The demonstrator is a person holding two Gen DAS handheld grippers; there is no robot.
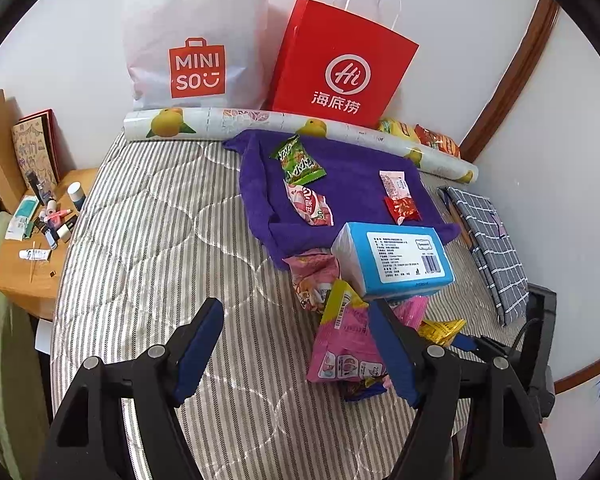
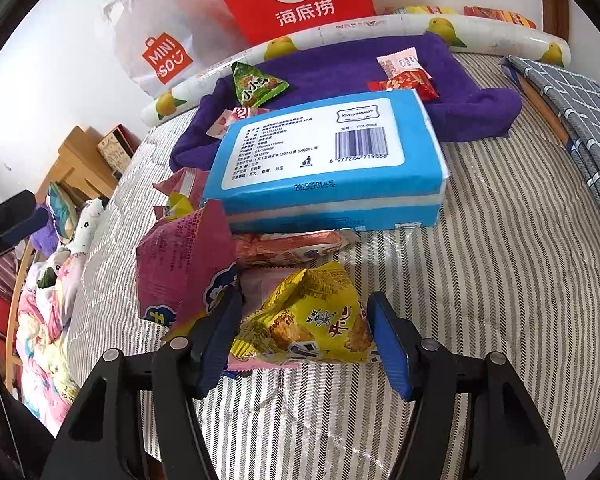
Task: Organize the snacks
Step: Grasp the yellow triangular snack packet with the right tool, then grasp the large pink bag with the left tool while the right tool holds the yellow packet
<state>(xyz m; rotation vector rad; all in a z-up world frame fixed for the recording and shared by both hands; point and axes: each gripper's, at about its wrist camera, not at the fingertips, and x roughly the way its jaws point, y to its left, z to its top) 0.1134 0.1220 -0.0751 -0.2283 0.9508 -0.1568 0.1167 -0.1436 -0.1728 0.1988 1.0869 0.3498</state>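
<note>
My right gripper [image 2: 300, 332] straddles the yellow snack packet [image 2: 312, 320] on the striped mattress [image 2: 480, 280], just before the blue tissue pack [image 2: 328, 160], grip uncertain, while my left gripper [image 1: 296, 344] hangs spread, empty, beside the pink packet [image 1: 344, 344].

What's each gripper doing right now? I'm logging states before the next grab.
Left gripper: open, empty, above the striped mattress.
Right gripper: around the yellow snack packet; whether it grips yet cannot be told.
</note>
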